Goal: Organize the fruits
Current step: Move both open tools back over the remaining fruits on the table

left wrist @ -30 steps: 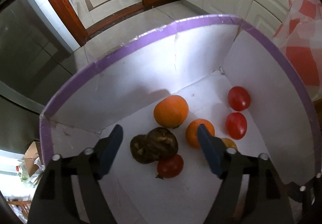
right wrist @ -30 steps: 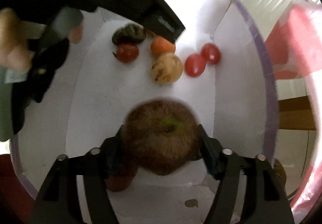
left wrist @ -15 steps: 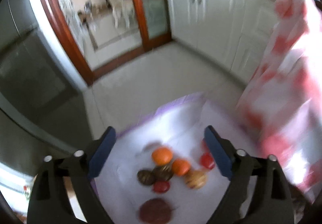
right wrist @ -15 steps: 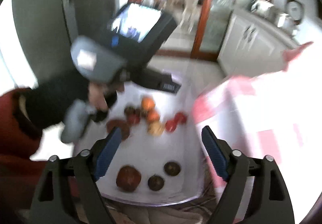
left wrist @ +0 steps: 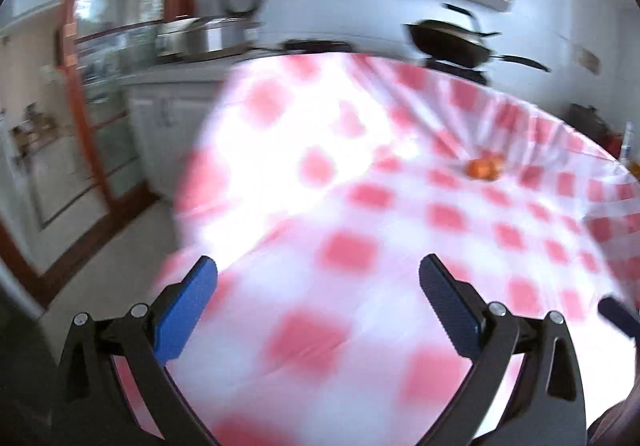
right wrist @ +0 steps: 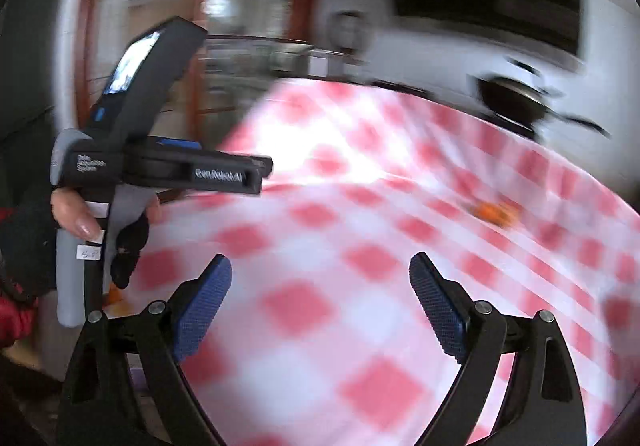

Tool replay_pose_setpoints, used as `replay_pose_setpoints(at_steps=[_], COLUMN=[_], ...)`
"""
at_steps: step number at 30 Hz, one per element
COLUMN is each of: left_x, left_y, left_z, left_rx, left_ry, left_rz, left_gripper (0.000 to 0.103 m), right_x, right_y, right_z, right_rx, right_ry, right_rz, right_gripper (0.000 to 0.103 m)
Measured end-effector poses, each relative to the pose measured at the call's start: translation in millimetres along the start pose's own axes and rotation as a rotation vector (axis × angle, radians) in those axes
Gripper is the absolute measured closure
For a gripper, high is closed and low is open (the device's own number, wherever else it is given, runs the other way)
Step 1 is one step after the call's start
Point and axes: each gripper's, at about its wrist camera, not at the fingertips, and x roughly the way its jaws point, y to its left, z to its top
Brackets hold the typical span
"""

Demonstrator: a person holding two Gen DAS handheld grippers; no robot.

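Observation:
A small orange fruit (left wrist: 484,167) lies alone on the table with the red-and-white checked cloth (left wrist: 360,213), far ahead and to the right; in the right wrist view the same fruit (right wrist: 494,211) is blurred. My left gripper (left wrist: 318,286) hangs over the cloth's near edge, its jaws opening, with nothing between the blue pads. The jaws of my right gripper (right wrist: 320,278) are opening too, empty, above the cloth (right wrist: 360,286). In the right wrist view the left gripper (right wrist: 264,173) shows from the side, held by a gloved hand (right wrist: 76,213). The white box with the other fruits is out of view.
A black pan (left wrist: 452,41) sits on a counter behind the table, also the pan (right wrist: 512,101) in the right wrist view. White cabinets (left wrist: 160,117) and a wooden door frame (left wrist: 80,85) stand to the left, with tiled floor below.
Both grippers rose out of the white purple-rimmed box and swung toward the checked table. The right gripper let go of the brown fruit. Both pairs of jaws spread wider.

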Motion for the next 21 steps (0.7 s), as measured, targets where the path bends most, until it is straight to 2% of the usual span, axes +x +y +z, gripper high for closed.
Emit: replay_pose_setpoints(at_steps=[4,5,9,12,16,19,20,21], left_x=[85.4,111.7,175.6,200.1,217.0,221.6,217.1,213.4], left_y=[-80.2,-102.8,-146.1,-150.1,-142.4,-122.4,-112.0,-104.5], left_z=[26.3,34.5,57.0,69.4,81.9,82.6,82.2,81.8], left_rx=[-0.014,-0.027,-0.103,-0.200,-0.266,-0.323,-0.359,-0.391], left_ry=[0.059,0.069,0.064,0.034,-0.041,-0.032,-0.046,-0.060], left_rz=[-0.085,-0.082,-0.064,-0.050,-0.034,-0.023,-0.033,-0.014], left_gripper=[0.002,0.002,0.002,0.002,0.002,0.002,0.002,0.002], right_x=[19.4,24.9,42.8,56.8,88.8,117.8,128.0,141.1], right_y=[-89.6,-109.4,-181.6,-223.6,-261.6,-281.0,-285.5,-291.7], right_z=[-10.4,-13.6,-28.1,-38.5,-39.6,-29.6,-25.2,-22.1], right_rx=[0.191,0.234,0.406,0.526,0.635,0.711,0.740,0.773], right_ry=[0.046,0.060,0.092,0.102,0.127,0.127,0.125,0.126], right_rz=[-0.107,-0.130,-0.209,-0.247,-0.262,-0.255,-0.251,-0.247], right_gripper=[0.015,0.015,0.015,0.015,0.015,0.015,0.015,0.016])
